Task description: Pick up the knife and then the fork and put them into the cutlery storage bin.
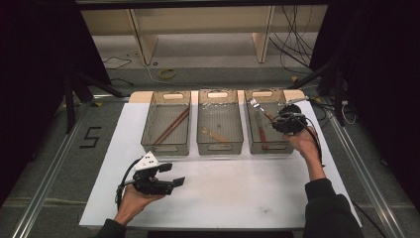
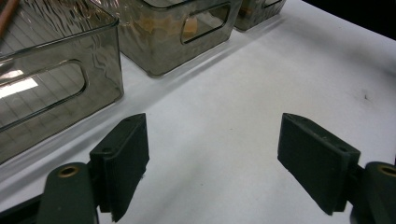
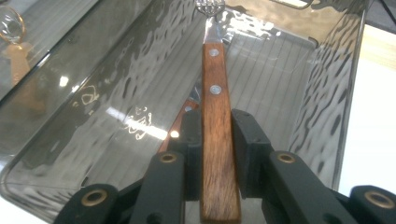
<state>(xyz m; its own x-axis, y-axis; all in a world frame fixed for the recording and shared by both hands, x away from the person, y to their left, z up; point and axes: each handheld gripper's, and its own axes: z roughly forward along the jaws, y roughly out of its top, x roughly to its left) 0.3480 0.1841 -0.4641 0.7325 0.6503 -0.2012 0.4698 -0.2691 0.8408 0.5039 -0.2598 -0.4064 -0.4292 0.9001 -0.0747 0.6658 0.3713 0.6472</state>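
Jaws of the right gripper (image 3: 217, 154) are clamped on the wooden handle of a fork with a riveted brown handle and a metal head (image 3: 215, 107), the pads pressing its two flat sides. The handle runs straight out along the gripper's own line, so the fork's long axis points away from the hand, tines foremost, over the smoky transparent plastic bin at the right end of the row (image 1: 253, 145). In the high view this gripper (image 1: 286, 122) hangs above that bin's right-hand wall with the fork (image 1: 259, 108) slanting toward the far left corner. The coming move looks like a lowering and release into this bin, and it turns on bringing that long axis in line with the bin's length, which it now crosses at an angle. A second wood-handled utensil (image 3: 180, 123) already lies on the ribbed floor below, mostly hidden behind the jaws; what kind it is cannot be told.

The left gripper (image 2: 212, 163) rests well apart over the white table sheet (image 2: 261, 84), jaws wide with nothing between them. The left bin (image 1: 146, 130) holds brown sticks (image 1: 171, 126) and the middle bin (image 1: 202, 144) a pale utensil (image 1: 214, 134), too small to name.
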